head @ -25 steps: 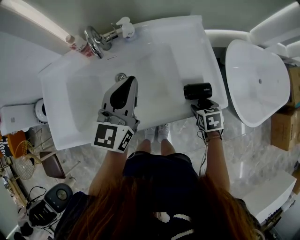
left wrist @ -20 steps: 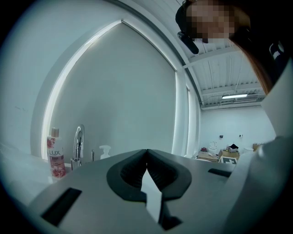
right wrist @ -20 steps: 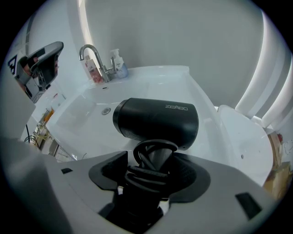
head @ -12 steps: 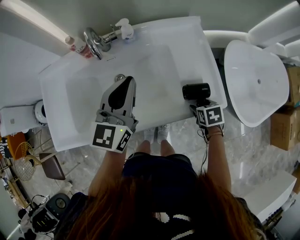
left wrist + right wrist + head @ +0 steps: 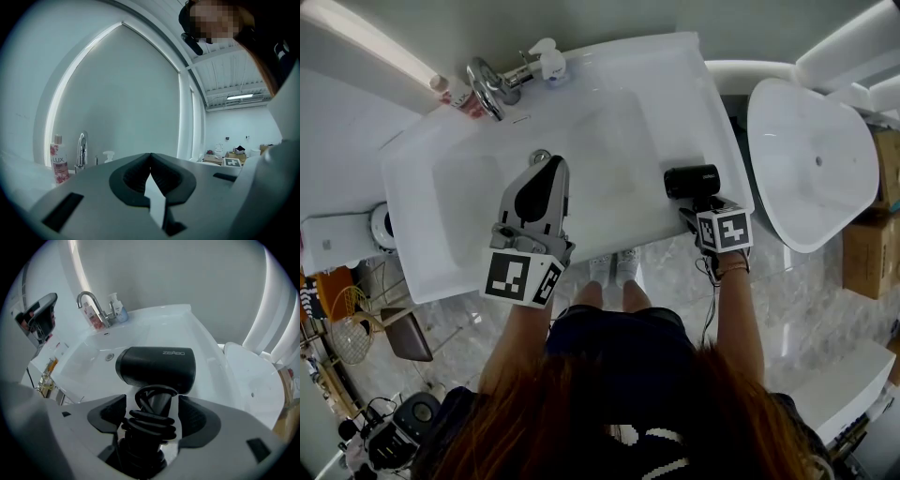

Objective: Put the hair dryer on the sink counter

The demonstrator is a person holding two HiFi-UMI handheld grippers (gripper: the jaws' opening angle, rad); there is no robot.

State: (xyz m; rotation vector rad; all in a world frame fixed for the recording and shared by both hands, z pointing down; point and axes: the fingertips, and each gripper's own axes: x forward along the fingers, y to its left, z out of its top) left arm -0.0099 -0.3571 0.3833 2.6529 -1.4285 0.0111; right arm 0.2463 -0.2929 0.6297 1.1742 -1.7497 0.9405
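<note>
The black hair dryer (image 5: 692, 180) lies on the white sink counter (image 5: 720, 141) to the right of the basin, barrel pointing left. In the right gripper view the hair dryer (image 5: 157, 369) has its cord-wrapped handle between the jaws of my right gripper (image 5: 152, 401). The jaws are opening, and a gap shows on each side of the handle. From above, the right gripper (image 5: 698, 208) sits at the counter's front edge. My left gripper (image 5: 551, 166) hovers over the basin, shut and empty; its tips (image 5: 150, 157) meet.
A chrome faucet (image 5: 487, 84), a white pump bottle (image 5: 546, 58) and a pink bottle (image 5: 455, 92) stand at the back of the sink. A white oval fixture (image 5: 811, 159) is just right of the counter. Clutter lies on the floor at lower left.
The right gripper's jaws have spread away from the hair dryer's handle. The dryer stays on the counter. Both grippers have hardly shifted.
</note>
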